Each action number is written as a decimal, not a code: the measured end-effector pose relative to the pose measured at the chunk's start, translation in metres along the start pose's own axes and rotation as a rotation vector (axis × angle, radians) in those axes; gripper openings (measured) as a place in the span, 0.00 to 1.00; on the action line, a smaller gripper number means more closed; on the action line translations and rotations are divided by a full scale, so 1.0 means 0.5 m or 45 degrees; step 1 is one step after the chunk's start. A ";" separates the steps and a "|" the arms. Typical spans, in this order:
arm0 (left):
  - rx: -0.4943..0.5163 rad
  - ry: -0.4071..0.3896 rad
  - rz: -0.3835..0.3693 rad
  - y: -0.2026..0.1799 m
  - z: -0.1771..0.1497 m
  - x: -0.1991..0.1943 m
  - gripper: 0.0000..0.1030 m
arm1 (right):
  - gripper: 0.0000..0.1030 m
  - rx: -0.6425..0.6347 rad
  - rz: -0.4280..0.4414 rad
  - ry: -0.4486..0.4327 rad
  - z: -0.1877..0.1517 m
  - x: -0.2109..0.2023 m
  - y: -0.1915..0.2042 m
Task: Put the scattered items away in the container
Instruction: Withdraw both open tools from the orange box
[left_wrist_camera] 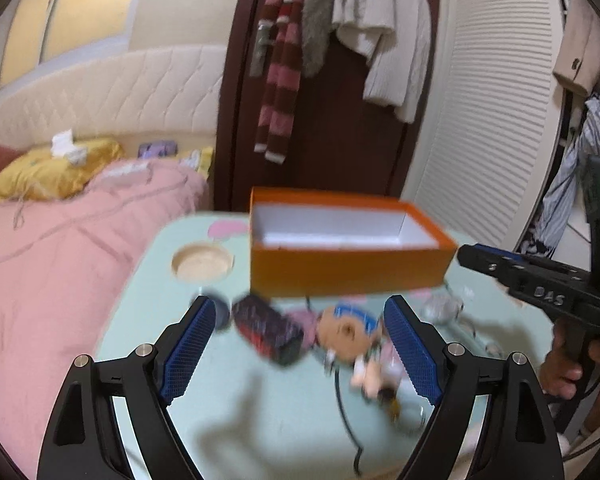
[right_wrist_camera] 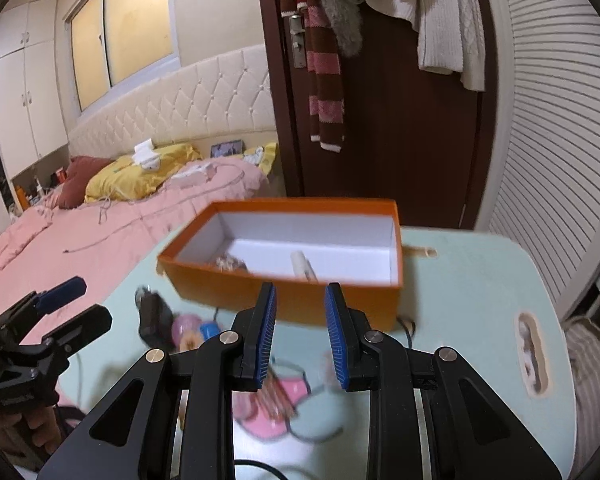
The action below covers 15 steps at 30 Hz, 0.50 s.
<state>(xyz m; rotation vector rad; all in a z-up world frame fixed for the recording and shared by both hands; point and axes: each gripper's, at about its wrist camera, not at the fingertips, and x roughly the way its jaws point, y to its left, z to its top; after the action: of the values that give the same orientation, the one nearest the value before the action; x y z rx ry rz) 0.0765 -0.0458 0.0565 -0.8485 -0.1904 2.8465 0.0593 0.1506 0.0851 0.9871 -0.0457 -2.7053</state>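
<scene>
An orange box (left_wrist_camera: 348, 276) with a white inside stands on the pale green table (left_wrist_camera: 292, 420). My left gripper (left_wrist_camera: 300, 336) is open wide, low over a black and red pack (left_wrist_camera: 268, 332) and a small doll keychain (left_wrist_camera: 352, 334), touching neither. In the right wrist view my right gripper (right_wrist_camera: 300, 332) is open with nothing between its blue pads, just short of the orange box (right_wrist_camera: 300, 300). In that box lie a white tube (right_wrist_camera: 303, 266) and a small brownish item (right_wrist_camera: 230, 263). The black pack (right_wrist_camera: 152, 314) and my left gripper (right_wrist_camera: 66, 300) show at the left.
A black cable (left_wrist_camera: 346, 416) and a clear item (left_wrist_camera: 440, 308) lie on the table, with pink bits (right_wrist_camera: 288, 396) under my right gripper. The tabletop has a round cut-out (left_wrist_camera: 202, 262) and a slot (right_wrist_camera: 534, 360). A pink bed (left_wrist_camera: 52, 264) borders the left side; a door stands behind.
</scene>
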 end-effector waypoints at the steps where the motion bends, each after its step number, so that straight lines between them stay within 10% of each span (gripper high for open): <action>1: -0.007 0.042 0.020 0.003 -0.008 0.007 0.83 | 0.26 0.004 -0.002 0.023 -0.008 -0.001 -0.002; 6: -0.115 0.259 0.054 0.027 -0.040 0.045 0.83 | 0.26 0.021 -0.010 0.135 -0.050 -0.004 -0.015; 15: -0.132 0.323 0.098 0.039 -0.064 0.072 0.90 | 0.27 0.081 -0.016 0.385 -0.096 0.033 -0.044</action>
<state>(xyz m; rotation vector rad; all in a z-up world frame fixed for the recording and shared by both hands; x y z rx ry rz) 0.0620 -0.0554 0.0075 -1.2524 -0.2788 2.7833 0.0726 0.1703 0.0353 1.4077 -0.0685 -2.5480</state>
